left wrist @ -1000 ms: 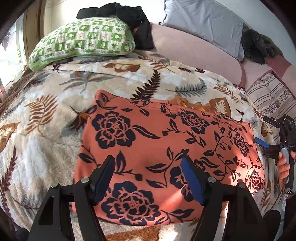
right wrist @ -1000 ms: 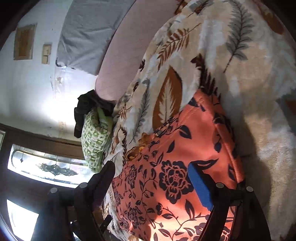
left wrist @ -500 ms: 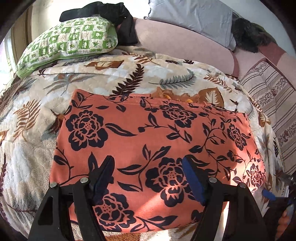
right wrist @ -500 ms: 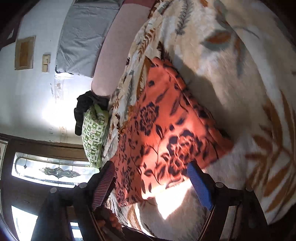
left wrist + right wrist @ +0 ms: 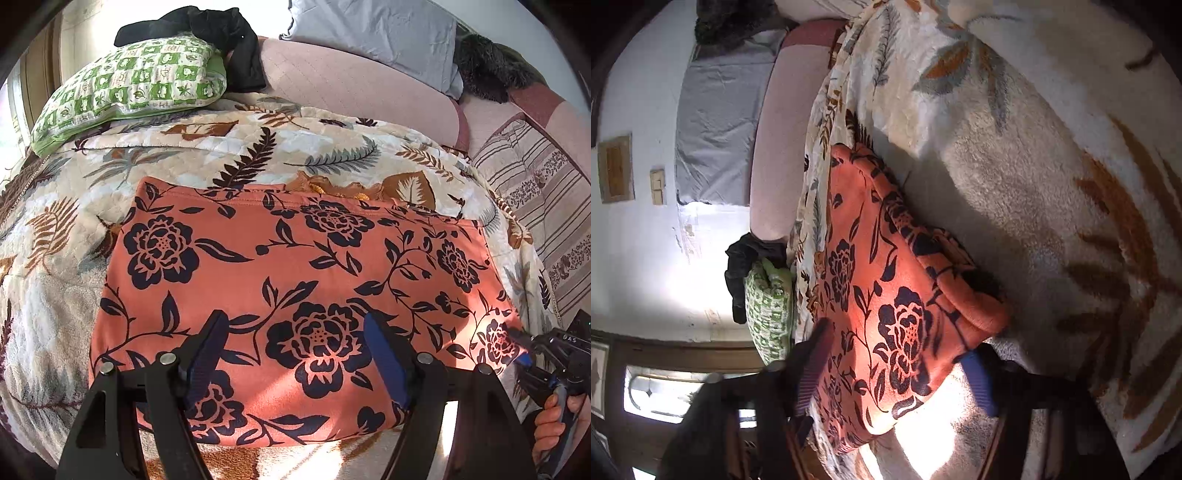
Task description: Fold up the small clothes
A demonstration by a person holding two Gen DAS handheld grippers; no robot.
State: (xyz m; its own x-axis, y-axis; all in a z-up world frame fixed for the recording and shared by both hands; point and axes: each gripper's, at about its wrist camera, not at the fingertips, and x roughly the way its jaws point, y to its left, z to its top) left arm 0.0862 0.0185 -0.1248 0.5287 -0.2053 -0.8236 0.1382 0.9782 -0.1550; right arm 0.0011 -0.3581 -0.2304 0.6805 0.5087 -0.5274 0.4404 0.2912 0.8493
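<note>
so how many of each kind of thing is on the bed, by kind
Folded orange floral garment: 1
Green checked pillow: 1
Grey pillow: 1
Black clothing heap: 1
Dark furry item: 1
Leaf-print blanket: 1
Striped cover: 1
Total: 7

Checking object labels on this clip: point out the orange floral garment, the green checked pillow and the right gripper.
orange floral garment point(image 5: 295, 266): left wrist view, middle of its top face.
green checked pillow point(image 5: 129, 85): left wrist view, middle of its patterned face.
right gripper point(image 5: 526, 360): left wrist view, fingertips at the garment's corner.
</note>
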